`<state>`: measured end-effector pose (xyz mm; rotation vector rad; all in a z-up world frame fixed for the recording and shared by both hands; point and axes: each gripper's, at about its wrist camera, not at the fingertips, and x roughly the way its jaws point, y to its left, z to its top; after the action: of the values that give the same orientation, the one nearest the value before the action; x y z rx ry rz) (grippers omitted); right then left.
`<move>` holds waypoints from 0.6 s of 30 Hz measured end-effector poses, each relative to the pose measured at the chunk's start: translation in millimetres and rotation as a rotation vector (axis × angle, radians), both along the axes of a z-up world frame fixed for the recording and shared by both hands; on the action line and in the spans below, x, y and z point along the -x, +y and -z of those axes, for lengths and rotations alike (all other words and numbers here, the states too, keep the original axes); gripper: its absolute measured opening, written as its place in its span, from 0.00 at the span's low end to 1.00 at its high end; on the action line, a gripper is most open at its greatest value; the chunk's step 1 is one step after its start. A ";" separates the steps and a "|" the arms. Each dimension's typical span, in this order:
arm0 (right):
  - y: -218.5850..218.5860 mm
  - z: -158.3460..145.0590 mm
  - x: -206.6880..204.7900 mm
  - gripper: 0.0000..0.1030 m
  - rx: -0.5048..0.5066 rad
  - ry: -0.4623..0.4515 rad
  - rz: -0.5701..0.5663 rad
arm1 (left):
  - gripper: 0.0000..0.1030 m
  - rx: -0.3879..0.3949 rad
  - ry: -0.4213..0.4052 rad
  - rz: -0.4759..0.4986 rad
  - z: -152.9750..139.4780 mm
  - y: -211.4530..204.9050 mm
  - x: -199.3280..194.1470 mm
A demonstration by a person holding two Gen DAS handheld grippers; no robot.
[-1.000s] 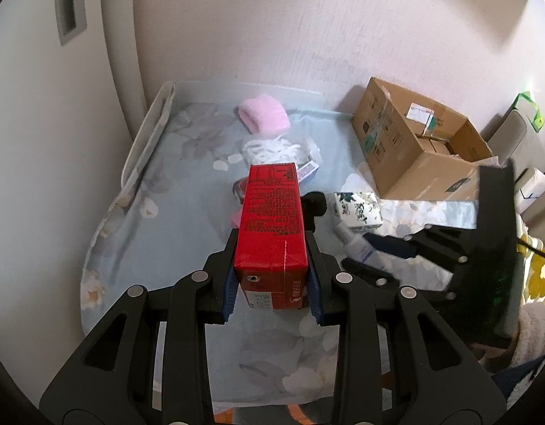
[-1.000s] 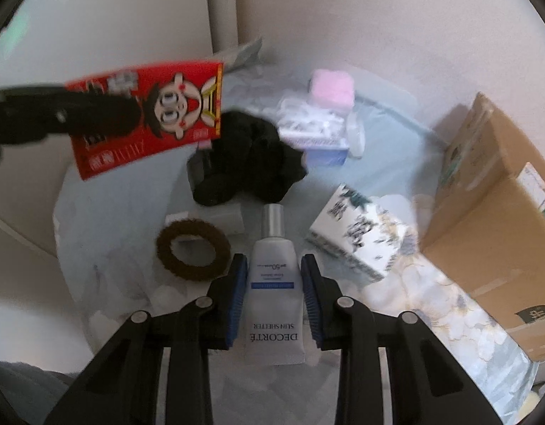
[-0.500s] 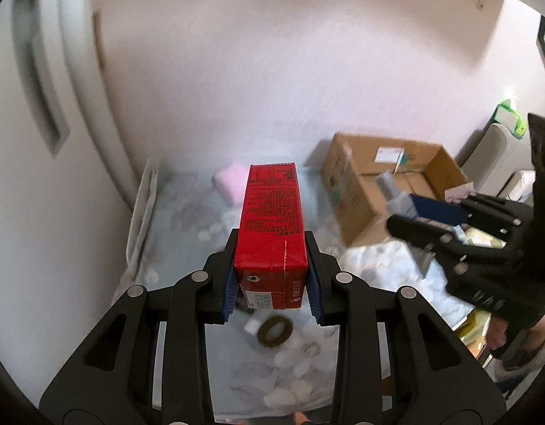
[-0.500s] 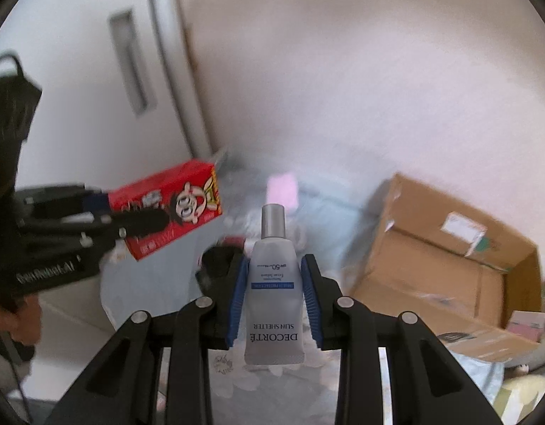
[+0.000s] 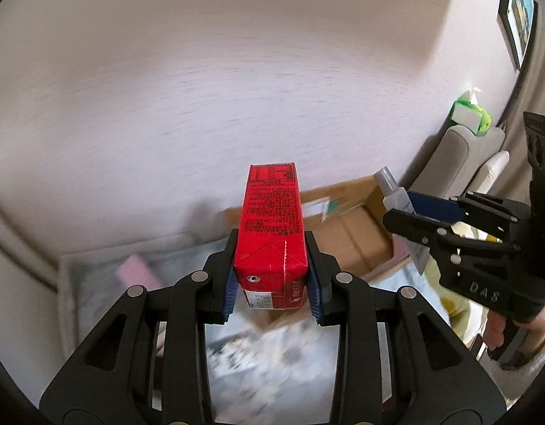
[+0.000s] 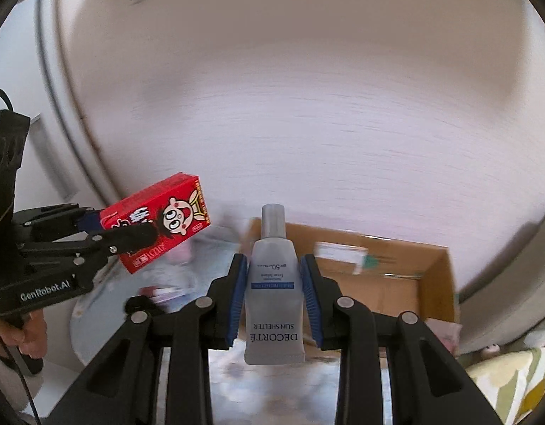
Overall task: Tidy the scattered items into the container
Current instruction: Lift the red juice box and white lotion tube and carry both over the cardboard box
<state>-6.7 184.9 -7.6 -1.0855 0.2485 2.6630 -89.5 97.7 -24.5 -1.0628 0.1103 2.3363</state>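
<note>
Cardboard box (image 6: 396,283) ahead, open; left gripper (image 5: 272,283) pinching red carton (image 5: 270,233), right gripper (image 6: 272,297) pinching white tube (image 6: 274,283), both raised, likely for drop-in.

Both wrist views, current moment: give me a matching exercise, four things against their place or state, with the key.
Things:
1. red carton
2. sunscreen tube
3. cardboard box
4. pink item

Places or states:
A. open, ahead by the wall
B. clamped in the right gripper
C. lying on the bedding below
D. clamped in the left gripper

Pairs: 1-D, 2-B, 3-A, 4-C
</note>
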 end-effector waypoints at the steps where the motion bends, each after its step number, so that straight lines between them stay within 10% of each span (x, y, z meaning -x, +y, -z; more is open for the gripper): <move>1: 6.6 0.4 -0.7 0.28 -0.003 -0.006 0.010 | 0.28 0.003 -0.005 0.005 1.7 11.0 5.6; 18: 107.0 83.5 10.6 0.28 0.123 -0.141 0.132 | 0.28 0.194 -0.137 0.040 102.0 122.4 53.2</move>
<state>-17.3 291.9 -91.1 -1.2419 0.4445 2.4707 -142.7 220.0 -126.5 -1.2994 0.3088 2.2435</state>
